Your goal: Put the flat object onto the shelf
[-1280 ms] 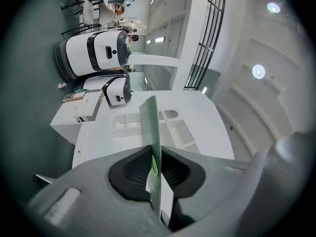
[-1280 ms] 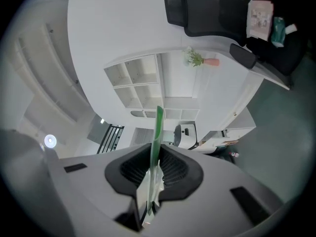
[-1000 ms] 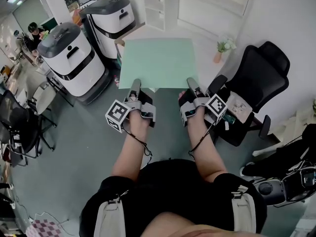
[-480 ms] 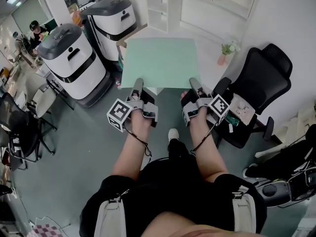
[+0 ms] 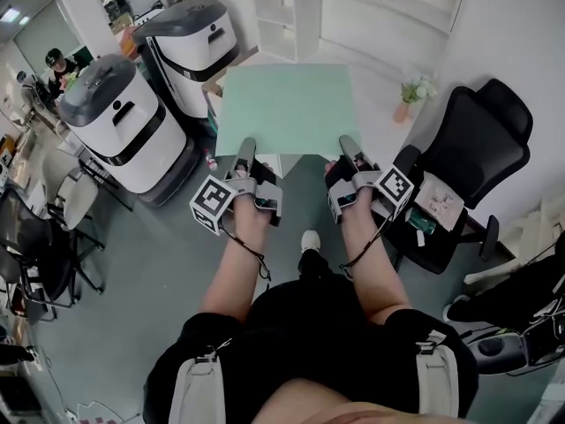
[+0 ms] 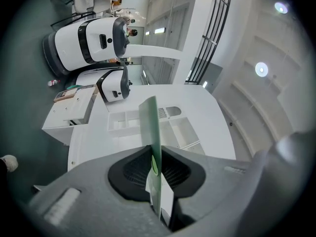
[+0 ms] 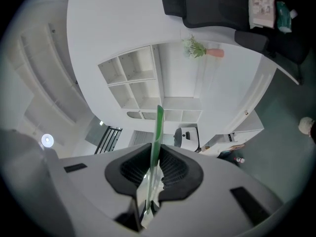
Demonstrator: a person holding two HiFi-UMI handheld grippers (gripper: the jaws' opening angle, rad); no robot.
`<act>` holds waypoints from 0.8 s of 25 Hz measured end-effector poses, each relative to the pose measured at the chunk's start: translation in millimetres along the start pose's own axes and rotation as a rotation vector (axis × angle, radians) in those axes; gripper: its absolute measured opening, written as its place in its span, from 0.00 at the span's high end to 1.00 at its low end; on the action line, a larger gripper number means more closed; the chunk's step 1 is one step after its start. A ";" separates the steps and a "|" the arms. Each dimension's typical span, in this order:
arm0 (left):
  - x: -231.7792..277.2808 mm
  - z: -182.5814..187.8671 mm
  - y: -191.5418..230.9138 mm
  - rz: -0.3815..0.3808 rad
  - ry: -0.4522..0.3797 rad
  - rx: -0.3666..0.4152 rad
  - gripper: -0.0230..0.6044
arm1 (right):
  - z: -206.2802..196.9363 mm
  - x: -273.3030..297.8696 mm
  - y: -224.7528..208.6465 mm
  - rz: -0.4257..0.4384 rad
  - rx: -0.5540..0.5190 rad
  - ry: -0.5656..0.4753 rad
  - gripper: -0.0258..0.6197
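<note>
While the green board [image 5: 284, 109] is held flat in mid-air, short of the white shelf unit [image 5: 281, 16], its near edge is pinched tight by the left gripper [image 5: 244, 151] and right gripper [image 5: 350, 148]; the 2 grips should be advanced evenly, probably toward an open compartment.

No legible text — apparently none.

We see a bright room under even, diffuse overhead light, with soft, faint shadows on the grey-green floor [image 5: 150, 263]. The pale green flat sheet [image 5: 282, 109] reads evenly lit and matte. Round white ceiling lamps [image 6: 261, 69] bloom in both gripper views, which bend strongly and blacken at the corners. The grey left gripper [image 6: 154, 164] and grey right gripper [image 7: 155, 169] blur near the lens.
</note>
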State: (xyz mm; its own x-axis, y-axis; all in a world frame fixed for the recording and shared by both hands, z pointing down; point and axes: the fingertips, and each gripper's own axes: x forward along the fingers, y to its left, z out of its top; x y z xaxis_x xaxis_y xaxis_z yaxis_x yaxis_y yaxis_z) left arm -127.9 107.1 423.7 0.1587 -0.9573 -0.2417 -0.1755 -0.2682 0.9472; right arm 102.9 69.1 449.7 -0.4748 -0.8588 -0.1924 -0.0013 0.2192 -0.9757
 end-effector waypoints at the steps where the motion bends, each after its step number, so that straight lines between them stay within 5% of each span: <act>1: 7.7 0.9 2.7 -0.002 0.002 0.001 0.89 | 3.3 6.7 -2.0 0.003 -0.001 -0.001 0.88; 20: 285.8 36.0 24.7 -0.058 0.018 -0.021 0.89 | 142.8 251.1 0.8 0.069 -0.031 -0.011 0.88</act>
State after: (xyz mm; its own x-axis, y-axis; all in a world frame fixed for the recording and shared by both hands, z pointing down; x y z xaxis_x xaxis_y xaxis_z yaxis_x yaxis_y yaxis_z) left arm -121.9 -177.1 370.5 0.1852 -0.9382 -0.2923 -0.1448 -0.3203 0.9362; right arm 109.3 -212.5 385.7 -0.4649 -0.8463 -0.2602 0.0041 0.2919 -0.9564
